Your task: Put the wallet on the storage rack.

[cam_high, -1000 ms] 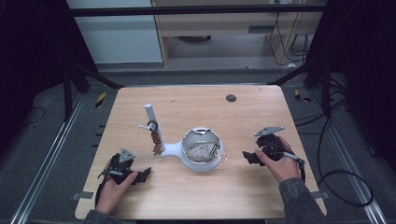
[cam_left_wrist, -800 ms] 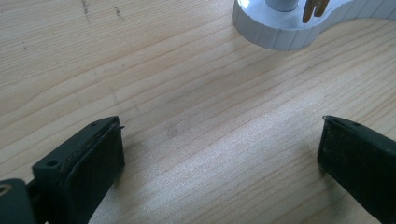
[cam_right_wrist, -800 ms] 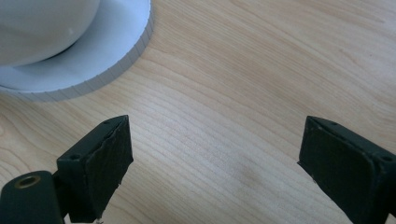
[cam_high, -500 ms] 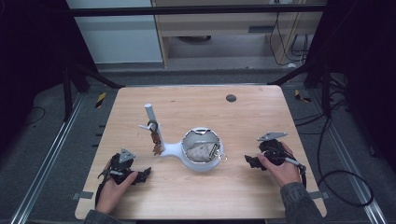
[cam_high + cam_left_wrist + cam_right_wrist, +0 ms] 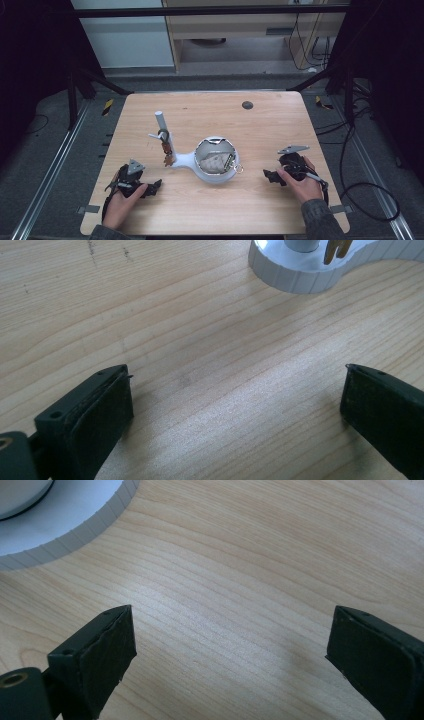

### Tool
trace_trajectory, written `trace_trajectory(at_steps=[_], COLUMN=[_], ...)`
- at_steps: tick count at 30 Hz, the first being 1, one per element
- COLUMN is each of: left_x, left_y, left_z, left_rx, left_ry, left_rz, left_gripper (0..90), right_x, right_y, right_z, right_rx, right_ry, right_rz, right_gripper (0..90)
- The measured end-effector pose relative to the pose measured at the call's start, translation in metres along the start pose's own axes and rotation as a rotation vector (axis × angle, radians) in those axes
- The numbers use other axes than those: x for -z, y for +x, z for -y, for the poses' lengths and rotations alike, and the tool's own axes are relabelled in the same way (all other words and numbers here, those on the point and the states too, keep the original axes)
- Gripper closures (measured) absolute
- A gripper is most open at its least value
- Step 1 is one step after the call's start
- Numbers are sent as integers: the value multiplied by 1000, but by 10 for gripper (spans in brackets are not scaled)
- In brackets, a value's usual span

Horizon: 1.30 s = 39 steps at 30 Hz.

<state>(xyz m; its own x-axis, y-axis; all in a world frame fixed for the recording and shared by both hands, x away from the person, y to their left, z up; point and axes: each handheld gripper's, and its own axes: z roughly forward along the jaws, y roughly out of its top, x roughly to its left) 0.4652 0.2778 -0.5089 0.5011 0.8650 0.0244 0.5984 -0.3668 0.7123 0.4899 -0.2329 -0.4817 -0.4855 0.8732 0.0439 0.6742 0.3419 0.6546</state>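
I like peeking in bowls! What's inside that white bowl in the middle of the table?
Inside the white bowl lies a crumpled grey-white thing with something small and yellowish at its edge. What they are is too blurry to tell, and the bowl's bottom under them is covered.

Bare table (image 5: 280, 125) at twelve o'clock and along the near edge; white stand (image 5: 212, 162) blocks centre; its post (image 5: 162, 127) blocks ten o'clock.

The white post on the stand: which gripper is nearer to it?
Left. The left gripper sits on the table just in front of the post, slightly to its left. The right gripper is across the bowl, far to the post's right.
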Motion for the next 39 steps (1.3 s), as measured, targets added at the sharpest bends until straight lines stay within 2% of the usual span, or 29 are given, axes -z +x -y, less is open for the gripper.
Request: trace_trajectory(at_steps=[9, 16, 24, 31, 35, 36, 39], left_x=[0, 0, 0, 0, 0, 0, 0], left_y=[0, 0, 0, 0, 0, 0, 0], left_z=[0, 0, 0, 0, 0, 0, 0], left_rx=[0, 1, 2, 2, 2, 1, 1], left_ry=[0, -1, -1, -1, -1, -1, 0], left_rz=[0, 1, 1, 1, 2, 2, 3], left_gripper=[0, 0, 0, 0, 0, 0, 0], right_x=[-5, -10, -15, -19, -22, -22, -22], right_y=[-6, -14, -17, -14, -9, -9, -9], right_z=[6, 10, 14, 15, 19, 21, 22], right_rx=[-20, -55, -81, -60, -42, -50, -43], right_ry=[-11, -31, -33, -45, -79, -95, -97], right_rz=[21, 44, 46, 80, 109, 108, 110], right_gripper=[52, 53, 47, 28, 12, 12, 12])
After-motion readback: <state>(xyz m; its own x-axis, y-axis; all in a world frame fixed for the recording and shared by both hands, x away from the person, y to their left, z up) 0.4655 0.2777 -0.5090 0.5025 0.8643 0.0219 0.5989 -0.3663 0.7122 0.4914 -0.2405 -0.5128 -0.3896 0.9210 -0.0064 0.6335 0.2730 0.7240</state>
